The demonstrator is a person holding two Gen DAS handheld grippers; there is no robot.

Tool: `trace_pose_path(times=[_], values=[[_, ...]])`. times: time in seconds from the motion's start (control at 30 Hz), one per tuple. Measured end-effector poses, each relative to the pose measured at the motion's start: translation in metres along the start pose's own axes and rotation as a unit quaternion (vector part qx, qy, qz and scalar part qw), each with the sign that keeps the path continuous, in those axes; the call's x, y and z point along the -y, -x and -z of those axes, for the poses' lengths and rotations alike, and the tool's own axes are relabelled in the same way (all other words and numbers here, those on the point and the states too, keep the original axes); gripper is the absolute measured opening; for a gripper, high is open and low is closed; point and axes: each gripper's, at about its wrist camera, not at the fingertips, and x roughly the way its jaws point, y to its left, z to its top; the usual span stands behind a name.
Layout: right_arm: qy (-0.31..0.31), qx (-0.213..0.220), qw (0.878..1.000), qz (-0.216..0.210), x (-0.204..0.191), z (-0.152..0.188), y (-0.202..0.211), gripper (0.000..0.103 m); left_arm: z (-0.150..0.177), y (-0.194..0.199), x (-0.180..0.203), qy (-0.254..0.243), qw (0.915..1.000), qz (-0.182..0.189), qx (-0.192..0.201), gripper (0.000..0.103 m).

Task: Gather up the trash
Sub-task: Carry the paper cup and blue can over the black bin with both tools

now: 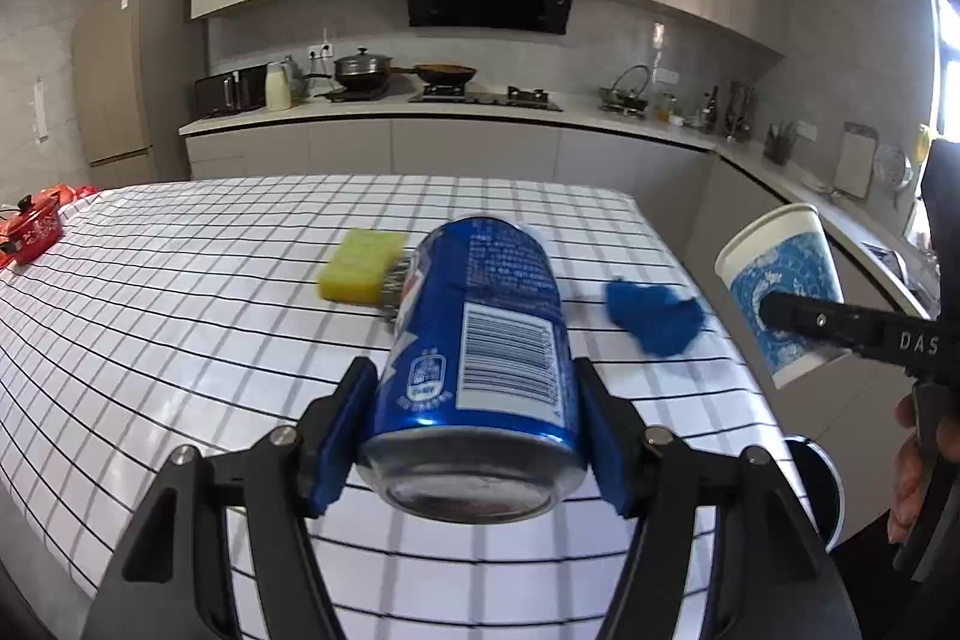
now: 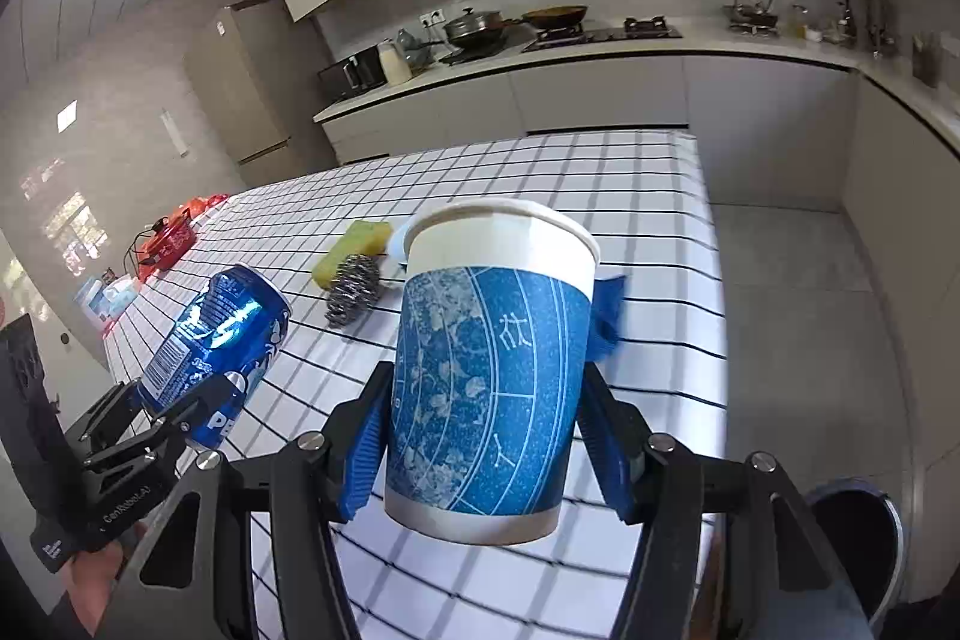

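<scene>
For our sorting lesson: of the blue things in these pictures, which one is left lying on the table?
The crumpled blue scrap. It lies on the checked tablecloth, while the blue can sits in the left gripper and the paper cup in the right gripper.

Near table edge: bare checked cloth of the table [image 1: 180,340], open for a pass.
Mid-table: yellow sponge [image 2: 354,250] and steel scourer [image 2: 354,289] touching; crumpled blue cloth [image 1: 654,316] apart to their right.
Far left: red pot [image 1: 30,232], well clear.
Floor right of table: round bin [image 2: 858,538], mouth probably unobstructed; partly hidden.
Between grippers: open gap.
</scene>
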Motion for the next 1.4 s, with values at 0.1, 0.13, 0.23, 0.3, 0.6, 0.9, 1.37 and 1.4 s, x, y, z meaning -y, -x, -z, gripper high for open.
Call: trace_pose_path(times=[0.1, 0.13, 0.23, 0.3, 0.6, 0.9, 1.37, 1.4], values=[[-0.007, 0.004, 1.0, 0.003, 0.013, 0.008, 0.021, 0.061, 0.004, 0.009, 0.02, -0.003, 1.0, 0.009, 0.0, 0.066], [-0.008, 0.005, 1.0, 0.005, 0.019, 0.011, 0.029, 0.061, 0.005, 0.012, 0.028, -0.005, 0.9999, 0.011, 0.001, 0.066], [-0.012, 0.007, 1.0, 0.01, 0.034, 0.02, 0.049, 0.061, 0.007, 0.019, 0.046, -0.009, 0.9998, 0.019, 0.001, 0.066], [-0.014, 0.008, 1.0, 0.014, 0.043, 0.028, 0.061, 0.061, 0.008, 0.023, 0.059, -0.014, 0.9996, 0.026, 0.002, 0.066], [-0.027, 0.01, 0.999, 0.035, 0.09, 0.047, 0.103, 0.061, 0.013, 0.032, 0.107, -0.029, 0.9984, 0.049, 0.002, 0.066], [-0.034, 0.022, 0.998, 0.05, 0.141, 0.061, 0.144, 0.061, 0.021, 0.033, 0.163, -0.05, 0.9958, 0.077, -0.005, 0.066], [-0.04, -0.007, 0.996, 0.079, 0.226, 0.096, 0.176, 0.061, 0.048, 0.02, 0.257, -0.078, 0.9881, 0.127, -0.037, 0.066], [-0.039, -0.011, 0.996, 0.081, 0.232, 0.1, 0.177, 0.061, 0.051, 0.018, 0.263, -0.079, 0.9873, 0.131, -0.042, 0.066]])
